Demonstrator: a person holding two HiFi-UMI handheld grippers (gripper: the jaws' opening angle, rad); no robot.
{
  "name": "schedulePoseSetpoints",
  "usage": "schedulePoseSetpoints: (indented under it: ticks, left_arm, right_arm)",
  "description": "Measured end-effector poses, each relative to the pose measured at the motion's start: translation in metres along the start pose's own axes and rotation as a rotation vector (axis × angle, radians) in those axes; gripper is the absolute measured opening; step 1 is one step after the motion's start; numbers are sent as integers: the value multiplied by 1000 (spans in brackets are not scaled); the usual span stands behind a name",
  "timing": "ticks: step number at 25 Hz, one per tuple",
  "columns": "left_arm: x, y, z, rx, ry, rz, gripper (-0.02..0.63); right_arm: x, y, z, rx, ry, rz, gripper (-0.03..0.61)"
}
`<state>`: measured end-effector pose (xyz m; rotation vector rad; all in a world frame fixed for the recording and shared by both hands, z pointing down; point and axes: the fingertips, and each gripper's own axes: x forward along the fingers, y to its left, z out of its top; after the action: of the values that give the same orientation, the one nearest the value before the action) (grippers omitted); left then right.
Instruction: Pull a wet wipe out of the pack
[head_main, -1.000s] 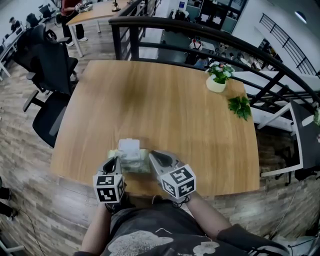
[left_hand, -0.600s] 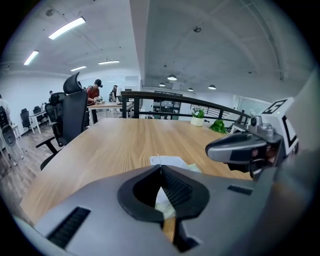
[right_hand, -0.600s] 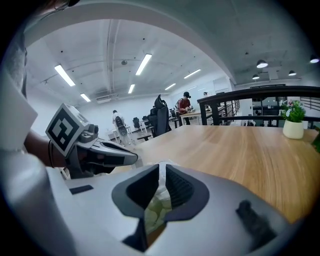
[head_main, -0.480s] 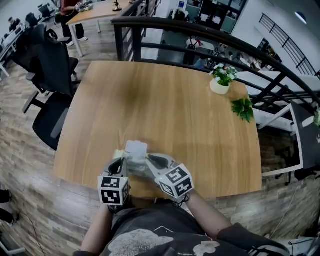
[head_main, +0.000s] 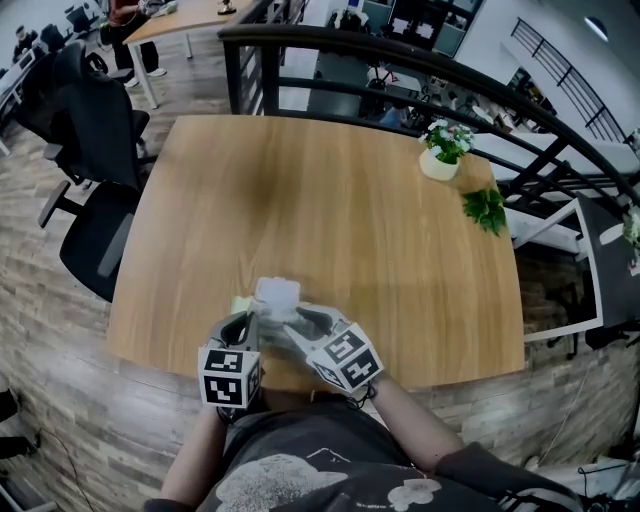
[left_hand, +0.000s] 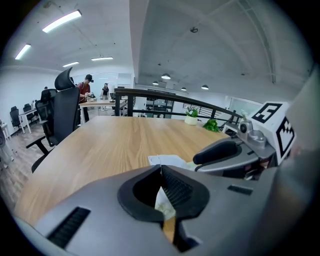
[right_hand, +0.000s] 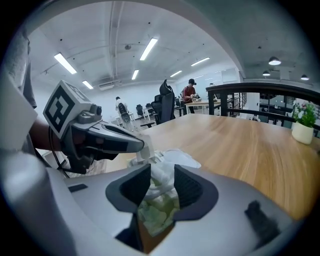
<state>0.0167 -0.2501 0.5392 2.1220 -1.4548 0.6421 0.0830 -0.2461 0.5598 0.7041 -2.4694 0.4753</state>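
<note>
The pale green wet wipe pack (head_main: 262, 318) lies near the table's front edge with its white lid (head_main: 277, 293) flipped up. My left gripper (head_main: 243, 322) is shut, and a thin edge of the pack (left_hand: 163, 204) shows pinched between its jaws. My right gripper (head_main: 298, 318) reaches in from the right. Its jaws stand a little apart around a crumpled white wipe (right_hand: 161, 179) that sticks up from the pack (right_hand: 157, 216). The left gripper's finger (right_hand: 107, 141) shows just beyond that wipe.
A wooden table (head_main: 340, 210) carries a small potted plant (head_main: 444, 152) and a green sprig (head_main: 483, 208) at the far right corner. A black railing (head_main: 400, 60) runs behind the table. Black office chairs (head_main: 95, 140) stand to the left.
My right gripper has come down and to the left onto the pack, and the wipe now sits between its jaws. The left gripper has hardly moved.
</note>
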Motion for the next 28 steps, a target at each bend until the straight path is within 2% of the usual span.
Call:
schedulePoseSetpoints:
  ticks: [9, 13, 16, 18, 28]
  left_arm:
    - [0, 3, -1, -9, 3, -52, 15]
    - [-2, 2, -3, -12, 0, -59, 15]
    - [-4, 2, -3, -13, -2, -61, 15]
    - [-5, 2, -3, -9, -3, -62, 15]
    - [-9, 0, -3, -1, -5, -61, 15]
  right_arm:
    - [13, 4, -3, -55, 58, -37, 130]
    - [17, 7, -6, -46, 82, -67, 129]
    - [19, 4, -10, -77, 113, -111, 80]
    - [20, 6, -14, -98, 127, -110, 41]
    - [10, 14, -15, -98, 122, -114, 32]
